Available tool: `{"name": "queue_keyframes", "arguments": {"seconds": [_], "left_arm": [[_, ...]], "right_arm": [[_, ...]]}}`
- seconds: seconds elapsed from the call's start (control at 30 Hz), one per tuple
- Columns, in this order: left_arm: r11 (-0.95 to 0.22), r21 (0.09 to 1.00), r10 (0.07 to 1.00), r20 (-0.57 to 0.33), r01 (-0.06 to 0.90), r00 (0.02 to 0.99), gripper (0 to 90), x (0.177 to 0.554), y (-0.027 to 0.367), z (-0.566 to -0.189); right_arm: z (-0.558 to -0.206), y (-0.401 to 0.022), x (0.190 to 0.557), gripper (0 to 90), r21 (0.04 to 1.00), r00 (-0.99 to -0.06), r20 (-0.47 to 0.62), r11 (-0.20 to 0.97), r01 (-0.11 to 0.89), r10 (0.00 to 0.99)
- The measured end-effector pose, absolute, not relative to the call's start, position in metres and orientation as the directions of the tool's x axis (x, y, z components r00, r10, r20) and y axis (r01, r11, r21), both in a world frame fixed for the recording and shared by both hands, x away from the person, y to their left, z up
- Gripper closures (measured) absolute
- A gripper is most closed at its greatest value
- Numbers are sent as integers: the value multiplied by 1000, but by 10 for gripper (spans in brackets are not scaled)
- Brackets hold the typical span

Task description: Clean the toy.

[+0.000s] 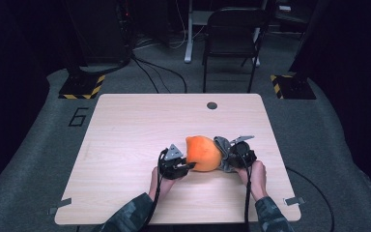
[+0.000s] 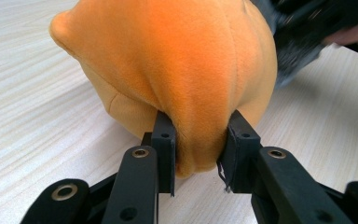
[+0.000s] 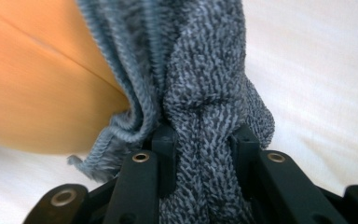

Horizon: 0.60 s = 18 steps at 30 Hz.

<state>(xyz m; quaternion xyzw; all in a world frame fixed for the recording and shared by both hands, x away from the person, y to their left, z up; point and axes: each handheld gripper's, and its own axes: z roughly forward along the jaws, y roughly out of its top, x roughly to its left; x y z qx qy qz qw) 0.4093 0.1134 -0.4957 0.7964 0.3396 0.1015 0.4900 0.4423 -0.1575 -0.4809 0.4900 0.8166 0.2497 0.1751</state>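
i had the orange plush hat [image 1: 203, 153] sitting on the counter [image 1: 125, 145], toward the near right of its middle, between my two grippers. the left gripper [image 1: 189, 166] had its jaws clamped on a fold of the orange plush at the hat's near edge, and in the left gripper view the fabric [image 2: 177, 70] bulged out round the pads, so it squashed easily. the right gripper [image 1: 227, 157] had its jaws pinched together on the grey knitted cuff [image 3: 205, 93], bunched into a thick wad between them. i judged the whole thing light, soft and floppy, with no stiffness to hold its own shape; it would sag and stretch wherever i pulled. the plush looked a bit slick, so a shallow pinch could slip off, while the ribbed knit gave better bite. i reckoned the best holds were the ones i had: deep folds at opposite edges, not the smooth dome. nothing fragile there, though hard tugging might stretch the knit.
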Motion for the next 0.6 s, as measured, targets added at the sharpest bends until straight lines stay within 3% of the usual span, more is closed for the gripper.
{"name": "queue_keyframes", "arguments": {"seconds": [0.1,0.23,0.4,0.6], "left_arm": [[-283,849,641,-179,446,746,695,412,114,-496],[-301,844,641,-167,445,749,692,411,115,-497],[-308,844,646,-154,439,748,689,411,115,-497],[-315,845,644,-144,432,751,688,412,115,-497]], "right_arm": [[-496,-164,450,695,552,-443,-18,378,743,896],[-488,-169,449,703,567,-427,-13,358,742,904],[-447,-173,438,720,661,-435,14,318,680,901],[-401,-149,413,725,772,-539,37,319,551,841]]}}
